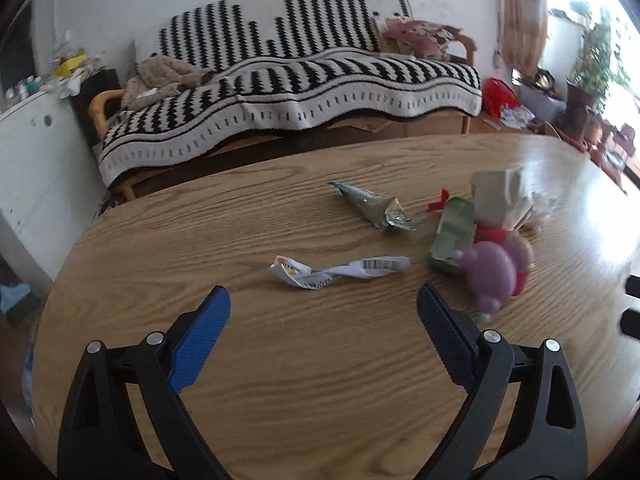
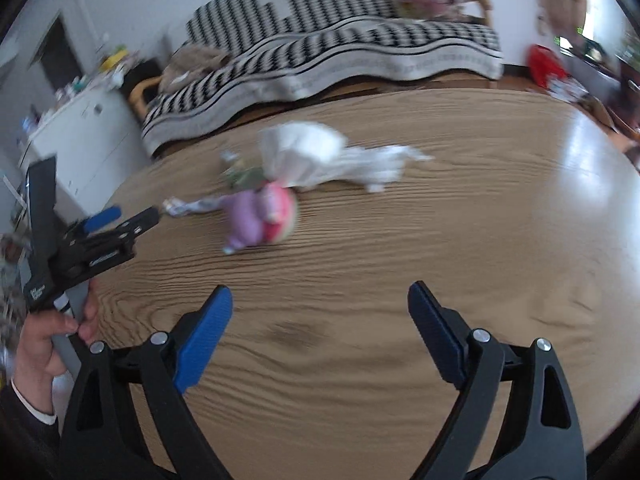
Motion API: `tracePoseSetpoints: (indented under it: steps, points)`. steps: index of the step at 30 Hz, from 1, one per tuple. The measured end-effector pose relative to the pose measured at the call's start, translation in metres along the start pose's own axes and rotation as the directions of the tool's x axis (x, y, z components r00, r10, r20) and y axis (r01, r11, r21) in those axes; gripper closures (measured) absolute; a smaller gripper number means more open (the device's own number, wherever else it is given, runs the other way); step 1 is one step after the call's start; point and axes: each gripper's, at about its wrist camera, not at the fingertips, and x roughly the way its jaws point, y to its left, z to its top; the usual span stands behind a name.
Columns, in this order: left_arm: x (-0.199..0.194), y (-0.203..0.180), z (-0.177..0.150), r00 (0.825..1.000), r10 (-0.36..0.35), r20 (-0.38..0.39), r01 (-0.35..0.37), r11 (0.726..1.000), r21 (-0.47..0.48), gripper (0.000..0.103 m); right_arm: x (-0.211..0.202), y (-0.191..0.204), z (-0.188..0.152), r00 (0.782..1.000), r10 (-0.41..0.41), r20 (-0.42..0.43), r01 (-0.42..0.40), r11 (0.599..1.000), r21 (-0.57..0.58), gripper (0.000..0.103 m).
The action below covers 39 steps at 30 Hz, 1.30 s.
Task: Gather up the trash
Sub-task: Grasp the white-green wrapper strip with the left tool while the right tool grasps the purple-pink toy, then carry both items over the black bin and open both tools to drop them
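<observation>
At bottom centre of each wrist view, the left tongs point(image 1: 323, 300) and right tongs point(image 2: 320, 298) stand wide apart over bare table point(image 1: 320, 380), nothing between the pads.

Step, as judged: approach, no pickup begun. Nearest trash to the left tongs is the crumpled white wrapper point(image 1: 340, 271) with a barcode, just above them in frame. Next move likely calls for lowering onto it and closing across its narrow middle.

Left view alone shows the silver-green foil wrapper point(image 1: 376, 210), the green carton point(image 1: 452, 236) and grey cardboard point(image 1: 494, 196) behind the purple toy point(image 1: 494, 272).

Right view alone shows white tissue point(image 2: 320, 156) at upper centre, blurred, and a hand point(image 2: 48, 340) at lower left.
</observation>
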Motion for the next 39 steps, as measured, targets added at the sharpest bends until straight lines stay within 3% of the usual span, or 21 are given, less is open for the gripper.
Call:
tracePoseSetpoints:
  steps: [9, 19, 21, 25, 27, 29, 32, 36, 39]
  points:
    - [0.058, -0.005, 0.004, 0.994, -0.051, -0.096, 0.061, 0.993, 0.099, 0.011, 0.071, 0.043, 0.017, 0.998, -0.018, -0.056, 0.011, 0.993, -0.118, 0.015]
    - [0.083, 0.001, 0.012, 0.988, -0.075, -0.133, 0.088, 0.992, 0.091, 0.014, 0.118, 0.058, 0.042, 0.997, -0.024, -0.067, 0.015, 0.992, -0.128, 0.015]
    - [0.081, -0.001, 0.012, 0.988, -0.087, -0.126, 0.100, 0.990, 0.102, 0.030, 0.118, 0.063, 0.042, 0.997, -0.044, -0.058, 0.034, 0.987, -0.157, 0.036]
    - [0.075, -0.008, 0.011, 0.982, -0.135, -0.129, 0.149, 0.983, 0.106, 0.070, 0.116, 0.064, 0.039, 0.997, -0.042, -0.064, 0.030, 0.983, -0.181, 0.048]
    - [0.072, -0.013, 0.008, 0.985, -0.121, -0.127, 0.137, 0.982, 0.130, 0.075, 0.113, 0.062, 0.038, 0.997, -0.024, -0.074, 0.011, 0.985, -0.172, 0.051]
    - [0.067, -0.018, 0.004, 0.985, -0.119, -0.123, 0.138, 0.978, 0.155, 0.088, 0.105, 0.060, 0.035, 0.997, -0.013, -0.072, 0.001, 0.985, -0.172, 0.053]
    - [0.061, -0.018, -0.001, 0.978, -0.157, -0.134, 0.173, 0.978, 0.119, 0.099, 0.090, 0.061, 0.033, 0.999, -0.009, -0.054, -0.001, 0.982, -0.187, 0.054]
    - [0.046, -0.014, -0.007, 0.974, -0.186, -0.132, 0.197, 0.978, 0.076, 0.101, 0.063, 0.054, 0.029, 0.999, 0.007, -0.034, -0.013, 0.983, -0.181, 0.055]
    - [0.031, -0.010, -0.005, 0.980, -0.162, -0.118, 0.167, 0.985, 0.034, 0.102, 0.040, 0.046, 0.025, 1.000, 0.013, -0.011, -0.014, 0.985, -0.174, 0.055]
